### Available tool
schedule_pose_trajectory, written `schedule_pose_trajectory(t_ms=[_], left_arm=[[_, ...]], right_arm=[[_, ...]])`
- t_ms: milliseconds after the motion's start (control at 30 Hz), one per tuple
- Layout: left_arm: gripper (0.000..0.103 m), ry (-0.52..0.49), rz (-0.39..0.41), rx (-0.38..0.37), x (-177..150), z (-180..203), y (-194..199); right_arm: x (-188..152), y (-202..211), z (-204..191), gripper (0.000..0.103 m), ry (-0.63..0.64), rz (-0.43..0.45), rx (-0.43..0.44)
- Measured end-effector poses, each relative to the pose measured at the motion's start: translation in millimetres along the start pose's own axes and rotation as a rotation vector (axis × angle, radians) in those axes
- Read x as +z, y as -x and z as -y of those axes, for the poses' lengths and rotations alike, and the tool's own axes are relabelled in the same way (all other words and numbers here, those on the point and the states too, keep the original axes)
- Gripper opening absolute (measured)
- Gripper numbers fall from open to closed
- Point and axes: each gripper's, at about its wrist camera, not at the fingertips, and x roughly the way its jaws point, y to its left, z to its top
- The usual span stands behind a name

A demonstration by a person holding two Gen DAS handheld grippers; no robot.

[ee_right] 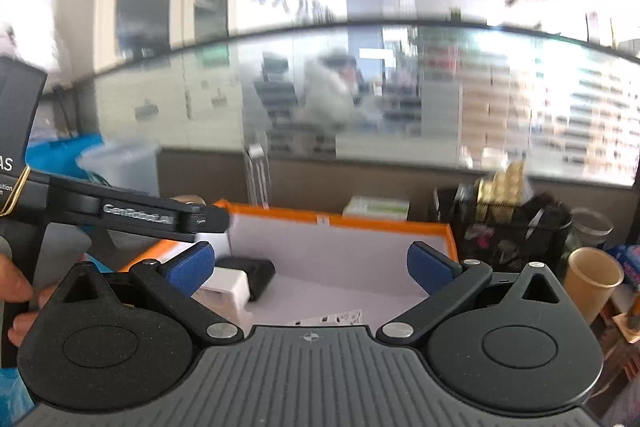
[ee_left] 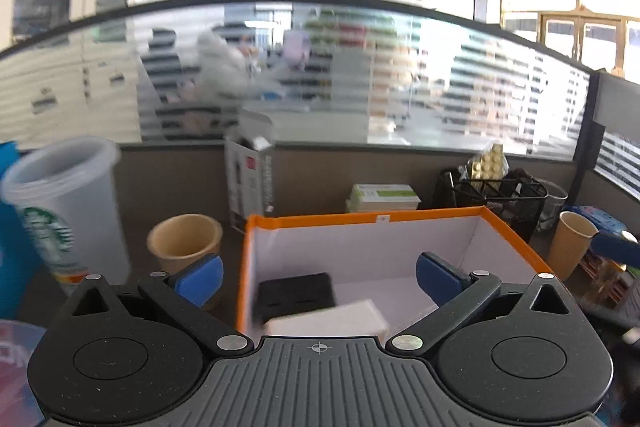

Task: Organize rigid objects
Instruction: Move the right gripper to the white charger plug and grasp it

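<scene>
An orange-rimmed white box stands on the desk; it also shows in the right wrist view. Inside it lie a black block and a white block, seen again in the right wrist view as a black block and a white block. My left gripper is open and empty, just in front of the box. My right gripper is open and empty above the box's near side. The left gripper's body crosses the right wrist view at left.
A Starbucks plastic cup and a paper cup stand left of the box. A tall open carton, a flat green-white box, a black mesh organizer and another paper cup stand behind and right. A glass partition backs the desk.
</scene>
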Motion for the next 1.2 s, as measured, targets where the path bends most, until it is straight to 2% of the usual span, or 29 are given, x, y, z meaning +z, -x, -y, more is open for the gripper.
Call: schedule_pose_trajectory(t_ms=[100,167,233,333,367,533,600,733,767,867,967,1167,1200], left_arm=[[0.103,0.029,0.038,0.004,-19.5,-14.9,27.7],[0.103,0.037,0.066,0.006,-35.9,-23.5,42.4],[0.103,0.024,0.068,-0.005,-52.4,-28.6,50.9],[0.103,0.01,0.029,-0.013,-77.2,-35.4,57.2],[0.103,0.008,0.008,-0.012,-84.3,-36.9,57.9],[0.103,0.0,-0.063,-0.043,-107.4,-35.8,63.0],[0.103,-0.018,-0.081,-0.067,-114.1,-29.0,63.6],[0.103,-0.07,-0.096,-0.08,-132.4,-18.5,67.9],[0.103,-0.079,-0.101,-0.076,-137.3,-16.6,69.2],[0.103,-0.096,-0.132,-0.074,-147.3,-12.7,64.2],[0.103,-0.101,-0.148,-0.057,-153.8,-10.9,58.1],[0.103,-0.096,-0.166,-0.075,-159.6,-8.4,51.6],[0.103,-0.086,-0.169,-0.085,-159.0,-8.4,50.4]], right_arm=[[-20.1,28.1,-1.4,0.103,0.02,0.052,0.028],[-35.8,36.5,-0.6,0.103,0.019,0.029,0.052],[-52.8,37.9,2.2,0.103,0.006,-0.028,0.042],[-76.1,34.0,5.6,0.101,0.013,-0.122,-0.054],[-82.6,32.8,7.9,0.097,0.013,-0.149,-0.069],[-107.9,32.8,19.0,0.085,-0.064,-0.239,-0.031],[-113.7,30.3,15.8,0.074,-0.05,-0.275,-0.02],[-117.5,25.4,2.9,0.065,0.005,-0.313,0.021],[-118.5,25.5,-1.0,0.064,0.019,-0.323,0.022],[-121.0,14.7,-6.0,0.05,0.046,-0.389,0.006],[-119.2,8.7,-9.0,0.036,0.071,-0.389,-0.018],[-118.3,3.2,-6.0,0.037,0.065,-0.39,-0.023],[-117.8,2.0,-6.1,0.041,0.069,-0.388,-0.025]])
